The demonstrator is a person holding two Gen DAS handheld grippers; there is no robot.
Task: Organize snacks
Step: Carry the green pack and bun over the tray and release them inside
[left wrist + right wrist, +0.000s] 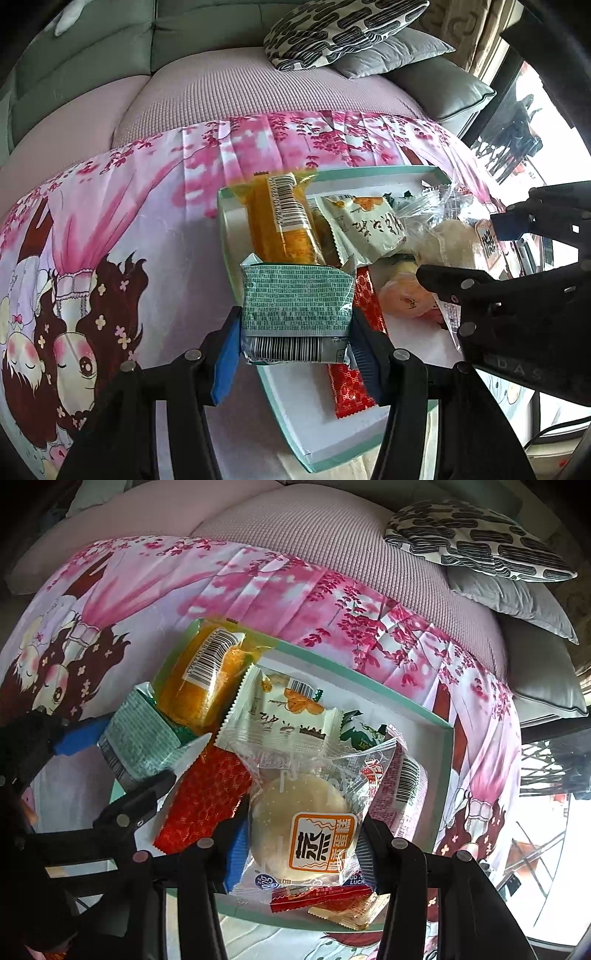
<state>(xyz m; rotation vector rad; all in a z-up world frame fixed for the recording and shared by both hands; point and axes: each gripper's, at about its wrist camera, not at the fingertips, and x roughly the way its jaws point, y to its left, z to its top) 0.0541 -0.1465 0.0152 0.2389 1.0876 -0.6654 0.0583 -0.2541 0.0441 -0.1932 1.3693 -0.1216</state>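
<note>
A white tray with a teal rim (332, 459) (445, 775) lies on a pink cartoon cloth and holds several snack packets. My left gripper (295, 345) is shut on a green packet (295, 302) over the tray's left edge; this packet also shows in the right wrist view (136, 738). My right gripper (301, 849) is shut on a clear-wrapped round steamed cake (299, 823) over the tray's near side; the cake shows in the left wrist view (448, 236). An orange packet (284, 221) (199, 679), a cream packet (369, 225) (280, 716) and a red packet (354, 373) (207, 797) lie in the tray.
The pink cartoon cloth (110, 229) covers the table, with a sofa (221, 85) behind it. A patterned cushion (343, 29) and a grey cushion (517, 598) lie on the sofa. Small red and yellow sachets (332, 901) sit at the tray's near rim.
</note>
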